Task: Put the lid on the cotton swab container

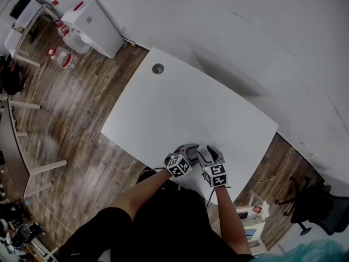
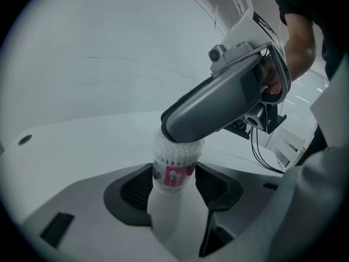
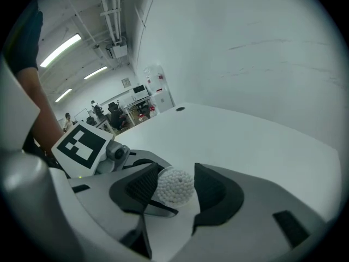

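The cotton swab container [image 2: 173, 171], a clear tube with a pink label, stands upright between the pads of my left gripper [image 2: 173, 185], which is shut on its body. Packed white swab heads [image 3: 175, 185] show at its top. My right gripper [image 3: 173, 190] comes down over that top, its pads pressed on either side of the clear lid [image 2: 175, 149] that caps the swab heads. From the left gripper view the right gripper's grey body [image 2: 218, 105] hides the very top. In the head view both grippers, left [image 1: 187, 149] and right [image 1: 210, 153], meet at the table's near edge, hiding the container.
The white table [image 1: 185, 108] stretches away ahead, with a round cable hole [image 1: 157, 68] at its far corner. Wooden floor lies to the left and a black office chair [image 1: 322, 206] stands at the right. The person's arms reach in from below.
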Demonstrator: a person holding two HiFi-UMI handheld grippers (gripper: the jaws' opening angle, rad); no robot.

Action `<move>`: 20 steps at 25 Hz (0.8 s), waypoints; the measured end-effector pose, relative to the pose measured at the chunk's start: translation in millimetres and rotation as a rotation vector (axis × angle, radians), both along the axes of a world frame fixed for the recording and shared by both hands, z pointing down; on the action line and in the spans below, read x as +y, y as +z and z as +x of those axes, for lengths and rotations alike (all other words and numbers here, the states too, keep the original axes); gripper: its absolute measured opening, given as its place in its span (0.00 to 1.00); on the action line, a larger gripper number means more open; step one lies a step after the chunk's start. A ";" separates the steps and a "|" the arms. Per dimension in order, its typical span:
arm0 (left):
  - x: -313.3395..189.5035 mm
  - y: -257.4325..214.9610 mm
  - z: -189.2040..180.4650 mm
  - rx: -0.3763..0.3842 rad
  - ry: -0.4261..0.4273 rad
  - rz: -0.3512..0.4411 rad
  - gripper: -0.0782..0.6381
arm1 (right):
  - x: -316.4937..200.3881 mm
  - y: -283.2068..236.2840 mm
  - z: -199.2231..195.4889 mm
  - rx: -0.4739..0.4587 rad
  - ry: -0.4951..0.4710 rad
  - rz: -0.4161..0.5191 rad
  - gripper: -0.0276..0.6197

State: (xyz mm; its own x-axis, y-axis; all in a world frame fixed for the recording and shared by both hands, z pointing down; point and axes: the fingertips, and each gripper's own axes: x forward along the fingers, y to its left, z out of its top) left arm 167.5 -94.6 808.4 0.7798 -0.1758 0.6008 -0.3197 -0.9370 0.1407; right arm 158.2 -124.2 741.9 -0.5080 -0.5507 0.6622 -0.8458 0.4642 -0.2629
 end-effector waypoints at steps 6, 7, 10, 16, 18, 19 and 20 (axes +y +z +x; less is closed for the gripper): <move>2.5 3.0 -0.9 -0.003 -0.002 -0.005 0.45 | 0.7 2.8 0.1 0.032 0.003 0.010 0.33; 2.5 3.2 -0.7 -0.003 -0.004 -0.004 0.45 | 1.1 3.1 -0.3 0.034 -0.003 0.010 0.33; 3.6 3.3 -1.1 0.002 -0.009 -0.008 0.45 | 2.6 3.1 -2.4 0.034 -0.023 0.006 0.33; 4.1 2.2 -2.5 0.011 -0.008 -0.010 0.45 | 4.2 6.0 -6.3 0.143 -0.095 0.008 0.33; 5.1 2.6 -1.9 0.010 -0.010 -0.012 0.45 | 4.9 7.1 -6.3 0.161 -0.098 0.003 0.33; 5.2 2.5 -1.7 0.010 -0.011 -0.012 0.45 | 5.0 7.5 -6.1 0.167 -0.099 0.002 0.33; 5.0 2.3 -1.6 0.010 -0.011 -0.012 0.45 | 4.7 8.1 -6.0 0.173 -0.102 0.005 0.33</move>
State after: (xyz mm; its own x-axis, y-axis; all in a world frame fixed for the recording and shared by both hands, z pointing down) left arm 165.8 -89.6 810.7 0.7840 -0.1776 0.5948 -0.3287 -0.9316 0.1551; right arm 152.3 -119.6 750.0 -0.4398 -0.5061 0.7420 -0.8270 0.5504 -0.1147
